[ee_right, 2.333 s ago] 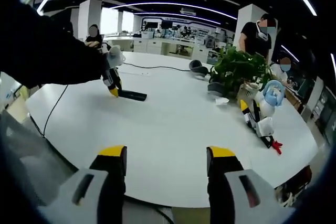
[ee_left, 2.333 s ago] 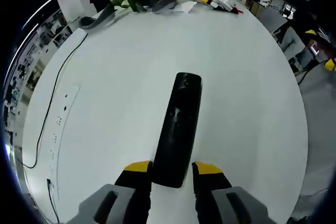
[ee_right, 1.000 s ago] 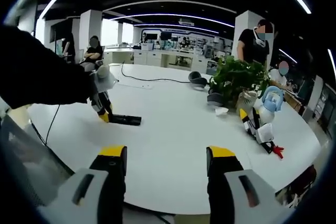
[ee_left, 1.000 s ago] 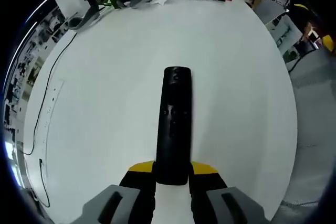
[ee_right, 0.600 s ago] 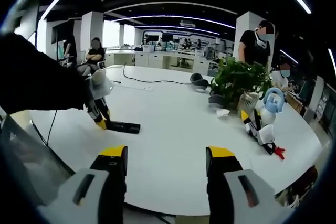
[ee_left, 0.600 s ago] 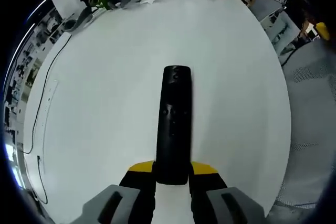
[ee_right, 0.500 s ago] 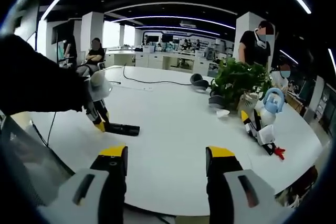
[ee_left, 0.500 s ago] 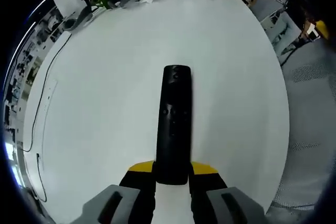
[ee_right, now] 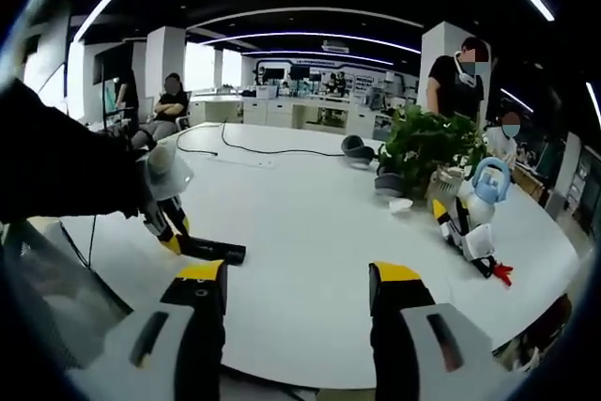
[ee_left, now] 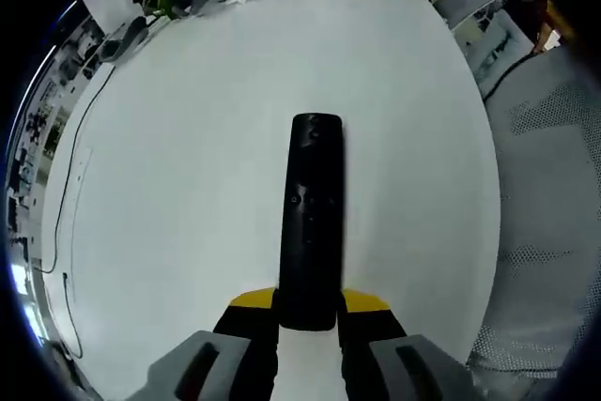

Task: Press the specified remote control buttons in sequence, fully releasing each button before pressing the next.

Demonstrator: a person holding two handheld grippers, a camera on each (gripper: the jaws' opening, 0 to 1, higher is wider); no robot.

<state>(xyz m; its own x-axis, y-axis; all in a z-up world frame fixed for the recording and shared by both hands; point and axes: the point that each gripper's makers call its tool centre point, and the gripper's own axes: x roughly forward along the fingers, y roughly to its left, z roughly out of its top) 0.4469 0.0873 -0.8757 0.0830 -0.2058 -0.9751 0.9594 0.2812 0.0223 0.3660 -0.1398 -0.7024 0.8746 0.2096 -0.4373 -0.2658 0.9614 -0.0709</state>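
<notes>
A long black remote control (ee_left: 310, 218) points away from me over the white table (ee_left: 188, 166), its near end clamped between the yellow-tipped jaws of my left gripper (ee_left: 308, 303). In the right gripper view the same remote (ee_right: 213, 250) sits low over the table at the left, held by the left gripper (ee_right: 172, 239) at the end of a dark sleeve (ee_right: 56, 171). My right gripper (ee_right: 299, 281) stands open near the table's front edge, nothing between its fingers, well to the right of the remote.
A potted plant (ee_right: 421, 147), a blue and white toy (ee_right: 484, 180) and small items stand at the table's right. A black cable (ee_right: 254, 149) runs across the far side. People sit and stand beyond. A mesh chair (ee_left: 549, 223) stands by the table edge.
The left gripper closed on the remote and has carried it toward the table's near edge. The right gripper stayed open and nearly still.
</notes>
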